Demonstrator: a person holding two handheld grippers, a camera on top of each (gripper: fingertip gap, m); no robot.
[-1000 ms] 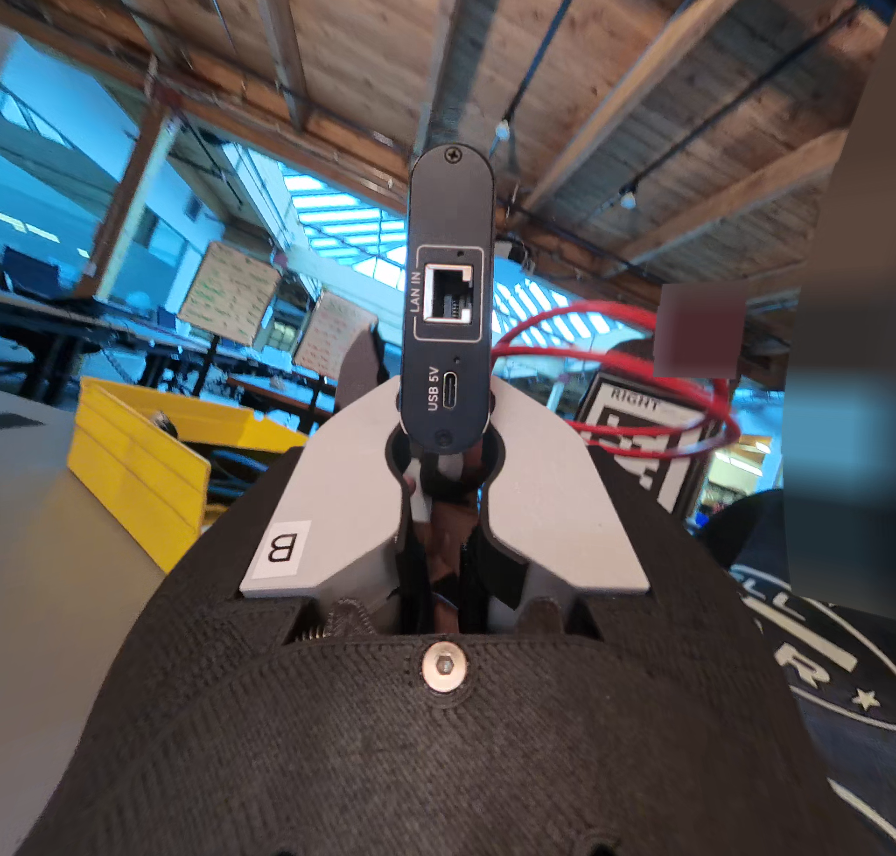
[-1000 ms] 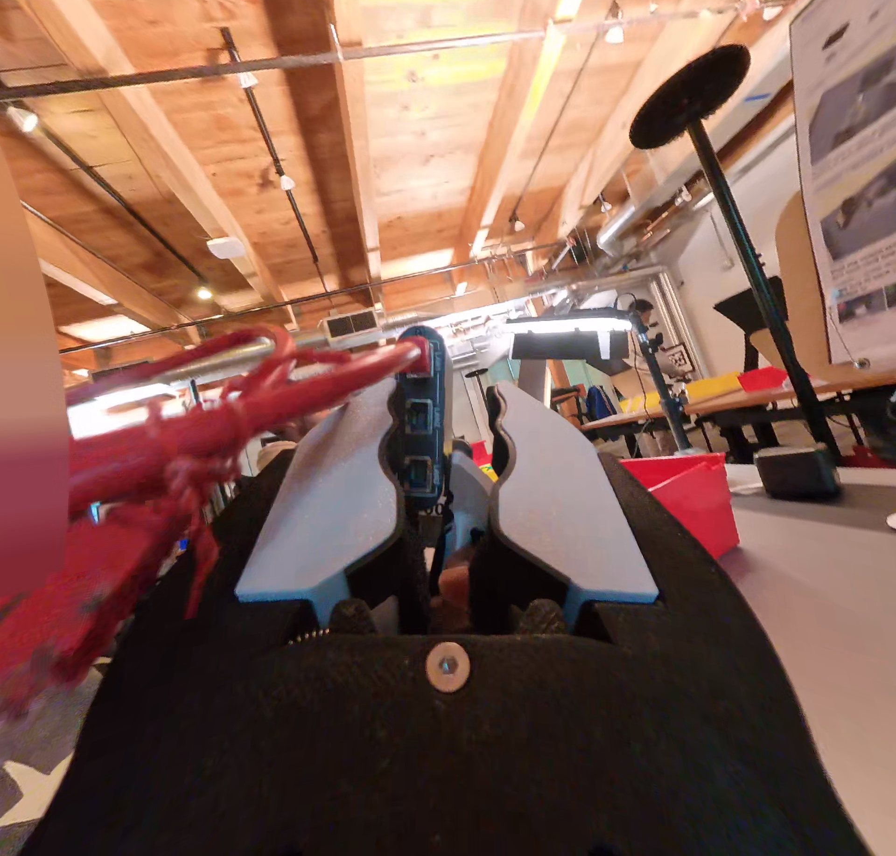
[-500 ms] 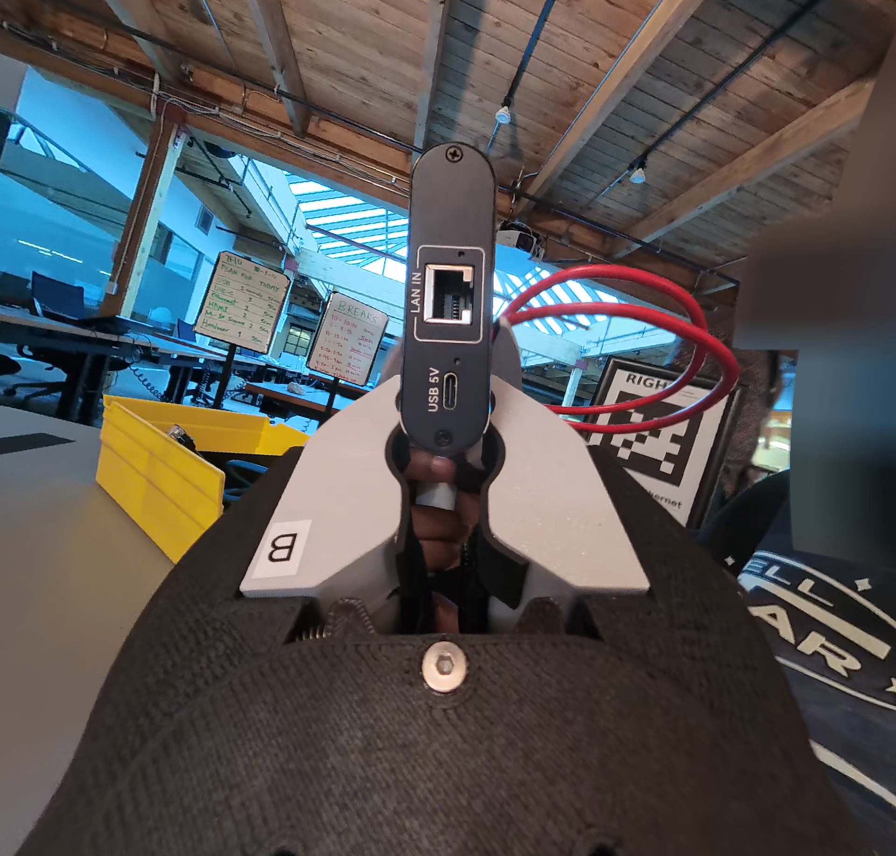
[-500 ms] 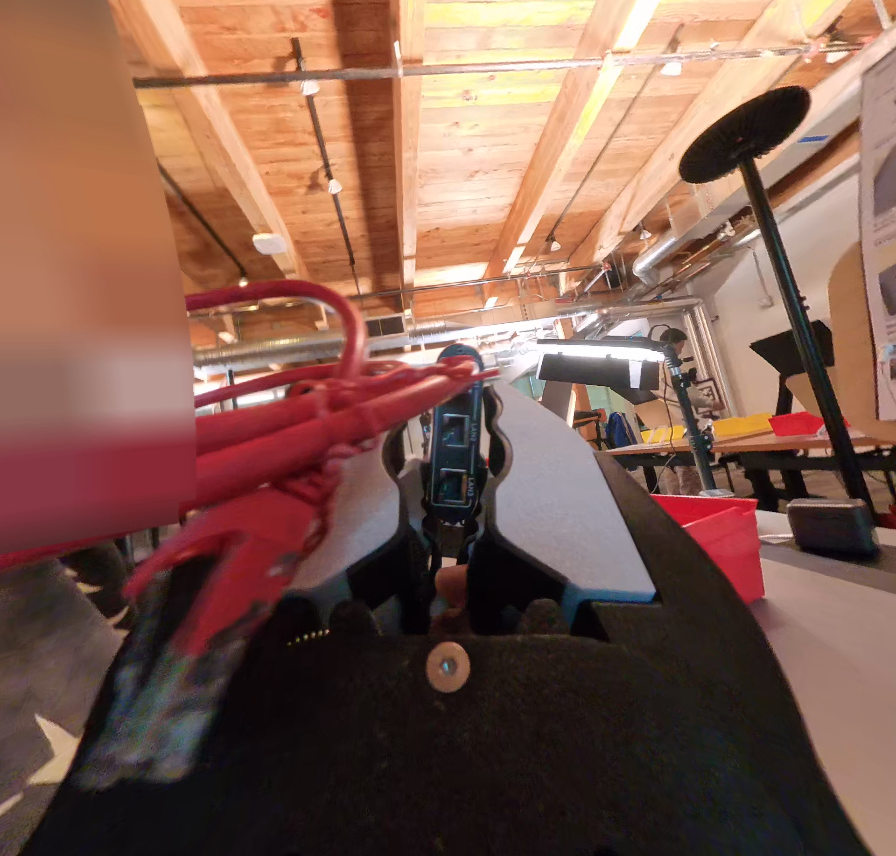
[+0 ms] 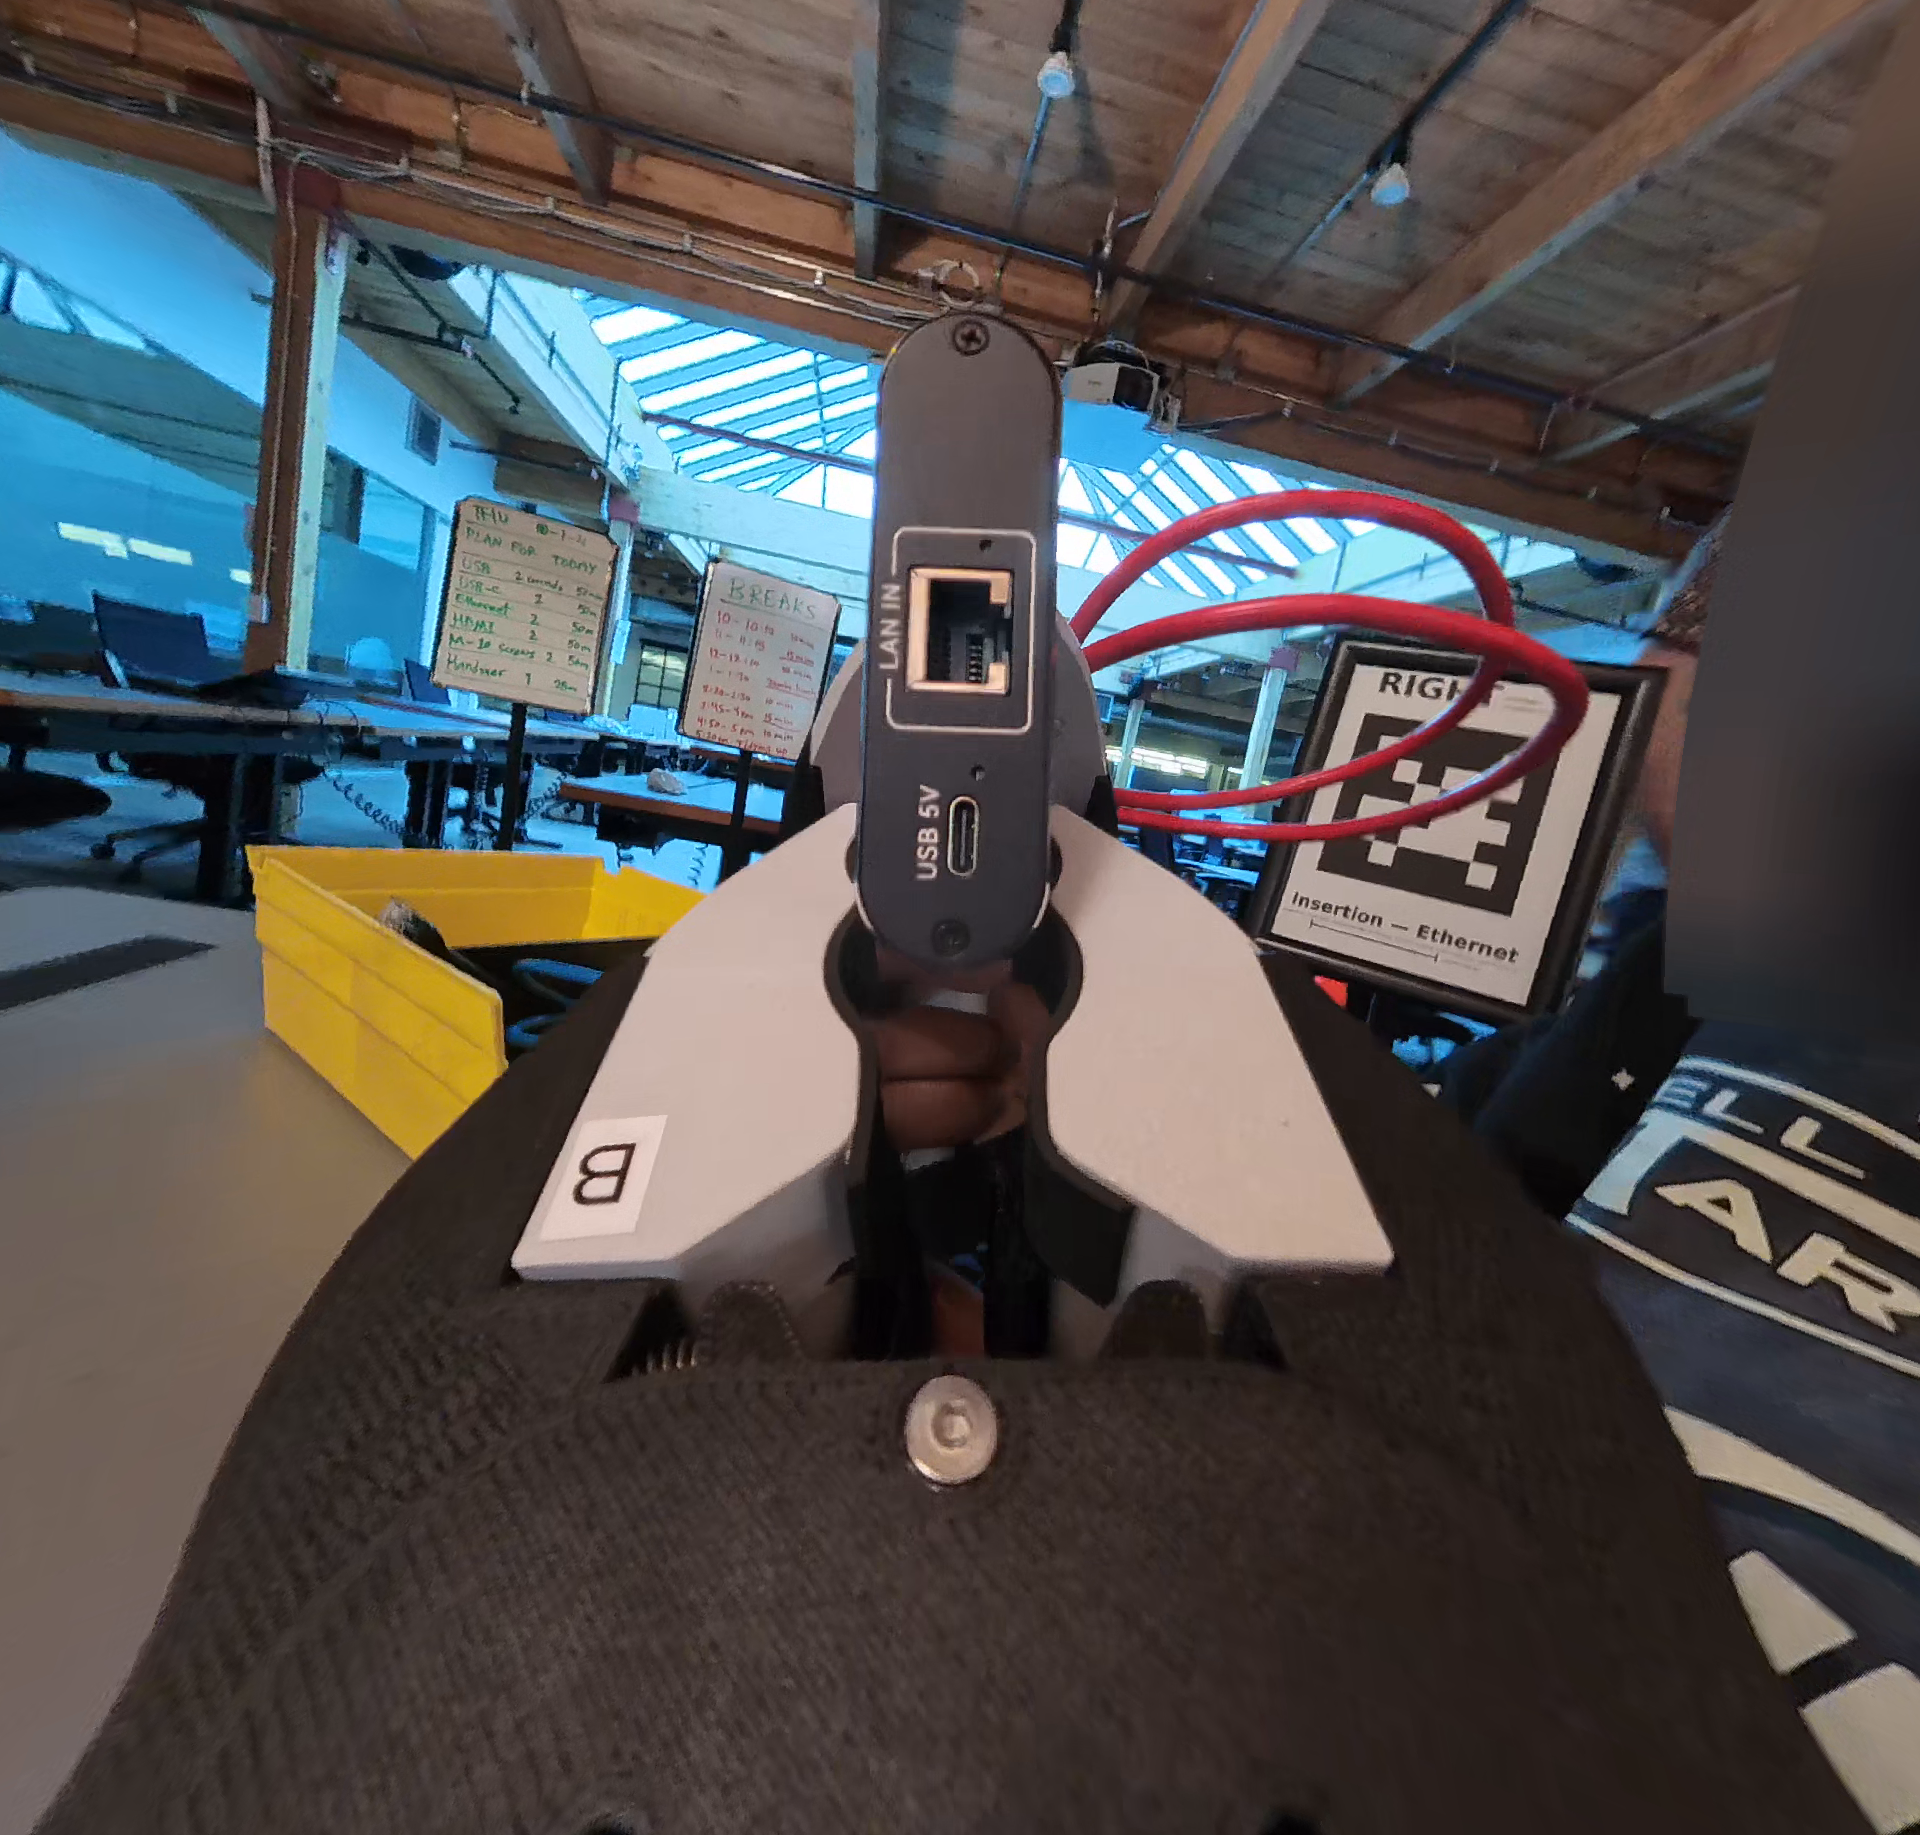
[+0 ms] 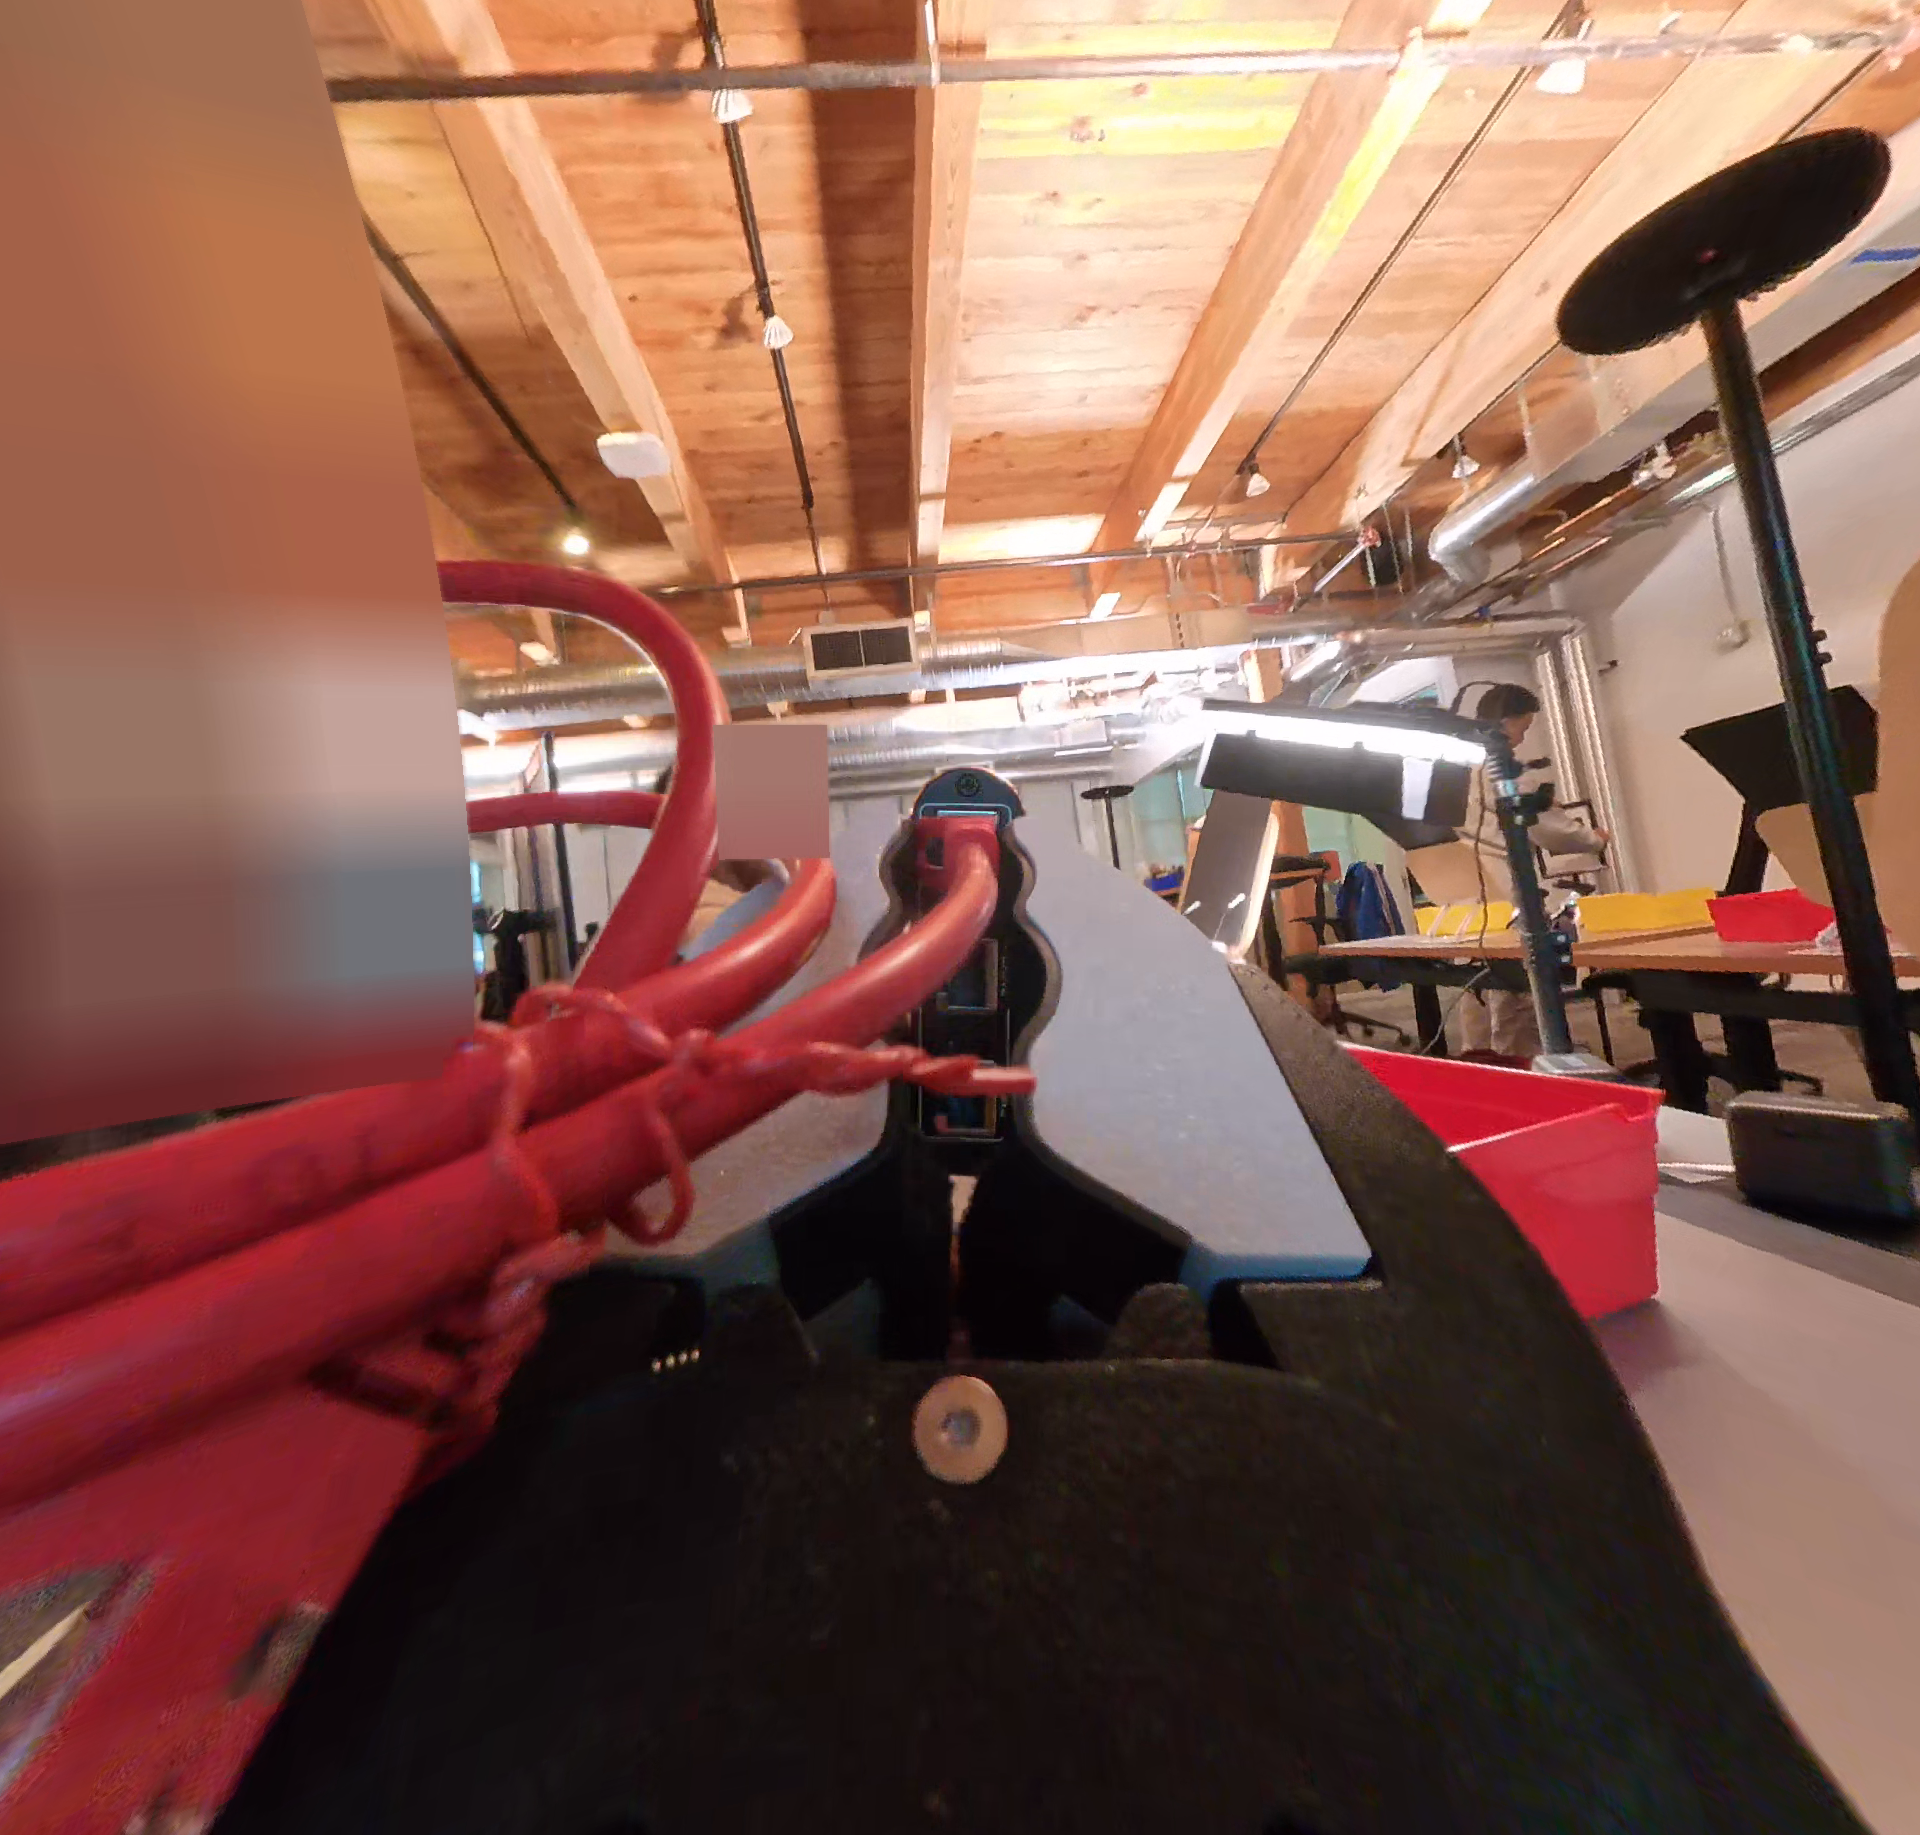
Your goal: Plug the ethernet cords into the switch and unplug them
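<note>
My left gripper (image 5: 961,835) is shut on the dark switch (image 5: 966,497) and holds it upright. The end facing me has an empty LAN port and a USB port. Red ethernet cord loops (image 5: 1351,606) arc out behind the switch to the right. In the right wrist view the switch's other face (image 6: 971,985) shows between the fingers of my right gripper (image 6: 961,829). A red plug (image 6: 951,835) sits in the switch's top port, and the fingertips are closed in on it. The tied red cord bundle (image 6: 675,1058) drapes over that gripper's left finger.
A yellow bin (image 5: 374,975) stands on the grey table (image 5: 125,1214) to the left. A framed marker sign (image 5: 1444,933) is at the right, with a person's dark garment (image 5: 1766,1245) below it. A red bin (image 6: 1538,1172), a black stand (image 6: 1787,642) and a dark box (image 6: 1818,1151) are to the right. The grippers' ends are close to 4 centimetres from one another.
My right gripper has swung to face the switch's port end squarely and its fingers have narrowed around the plug. The red loops have shifted. My left gripper keeps its hold on the switch.
</note>
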